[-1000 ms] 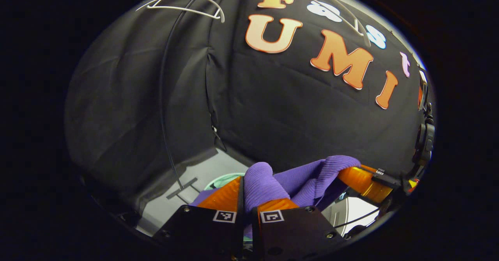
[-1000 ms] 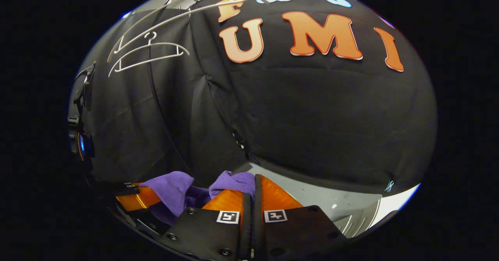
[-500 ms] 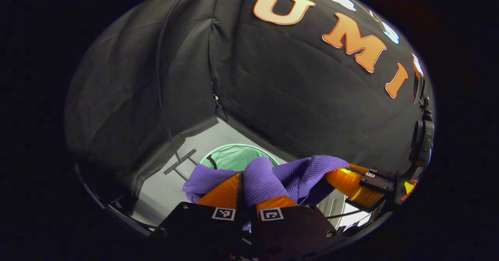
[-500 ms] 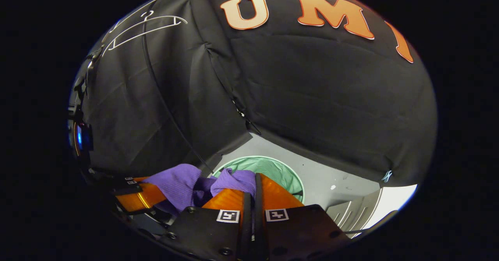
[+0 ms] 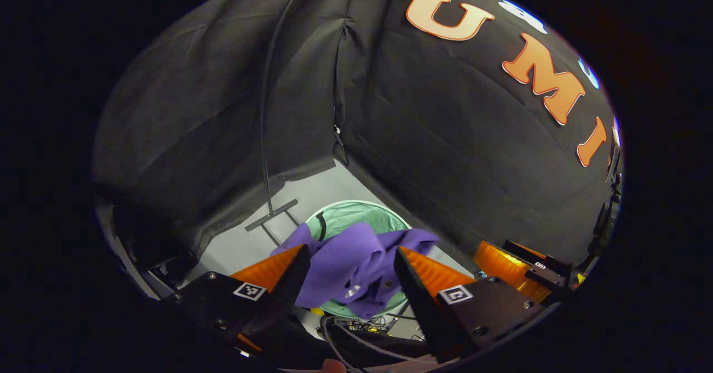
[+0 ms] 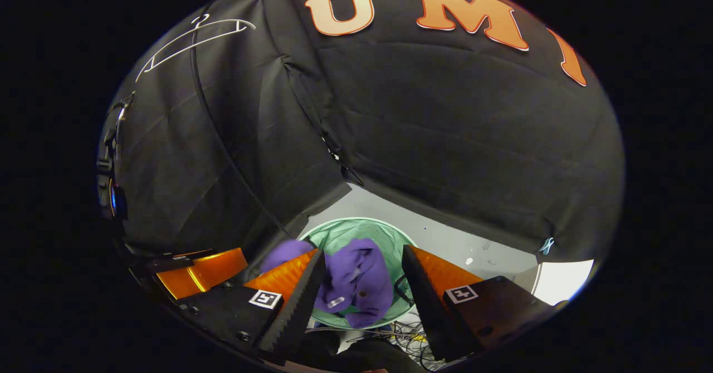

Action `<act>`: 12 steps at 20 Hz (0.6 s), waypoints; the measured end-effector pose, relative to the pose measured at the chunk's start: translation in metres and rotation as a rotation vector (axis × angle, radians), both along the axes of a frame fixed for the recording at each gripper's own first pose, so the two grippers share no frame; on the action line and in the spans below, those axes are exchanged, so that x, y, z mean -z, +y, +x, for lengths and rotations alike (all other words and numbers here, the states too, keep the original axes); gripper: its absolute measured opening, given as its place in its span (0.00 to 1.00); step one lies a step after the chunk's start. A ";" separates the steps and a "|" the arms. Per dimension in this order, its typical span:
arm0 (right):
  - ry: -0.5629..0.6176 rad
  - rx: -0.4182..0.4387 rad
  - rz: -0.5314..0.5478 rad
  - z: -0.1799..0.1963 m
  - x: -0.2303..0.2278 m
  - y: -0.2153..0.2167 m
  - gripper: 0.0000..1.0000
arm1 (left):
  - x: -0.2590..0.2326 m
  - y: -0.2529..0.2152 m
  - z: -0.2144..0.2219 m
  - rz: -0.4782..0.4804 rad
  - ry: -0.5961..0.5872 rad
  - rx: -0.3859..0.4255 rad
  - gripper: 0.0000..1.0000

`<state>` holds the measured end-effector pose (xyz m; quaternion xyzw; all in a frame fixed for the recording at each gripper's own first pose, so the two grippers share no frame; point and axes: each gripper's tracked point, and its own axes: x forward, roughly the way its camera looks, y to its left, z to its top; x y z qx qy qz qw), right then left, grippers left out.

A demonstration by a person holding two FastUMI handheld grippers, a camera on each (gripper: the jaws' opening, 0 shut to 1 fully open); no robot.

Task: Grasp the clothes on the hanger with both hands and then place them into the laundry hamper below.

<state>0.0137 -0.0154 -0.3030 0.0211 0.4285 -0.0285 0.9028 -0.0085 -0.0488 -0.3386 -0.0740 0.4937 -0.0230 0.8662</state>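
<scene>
Purple clothes (image 5: pixel 356 264) hung loose above the green laundry hamper (image 5: pixel 356 220), between the spread fingers of the left gripper (image 5: pixel 348 270) and right gripper (image 6: pixel 359 275), both parted wide and apparently letting them fall in.

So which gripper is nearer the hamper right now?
Cannot tell. The left gripper and right gripper both hang open above the green hamper, purple garment dropping between each one's fingers.
</scene>
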 end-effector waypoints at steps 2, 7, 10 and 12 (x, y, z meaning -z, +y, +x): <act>0.002 -0.007 -0.001 -0.002 0.000 0.002 0.92 | 0.000 0.000 0.000 0.002 -0.007 0.012 0.98; 0.004 0.009 0.008 -0.003 0.001 0.001 0.92 | -0.009 -0.012 -0.002 0.026 -0.033 0.095 0.98; -0.018 0.010 0.029 -0.003 -0.006 0.007 0.92 | -0.021 -0.016 0.003 0.036 -0.084 0.128 0.98; -0.078 0.005 0.036 0.003 -0.021 0.012 0.92 | -0.031 -0.019 0.006 0.037 -0.129 0.155 0.98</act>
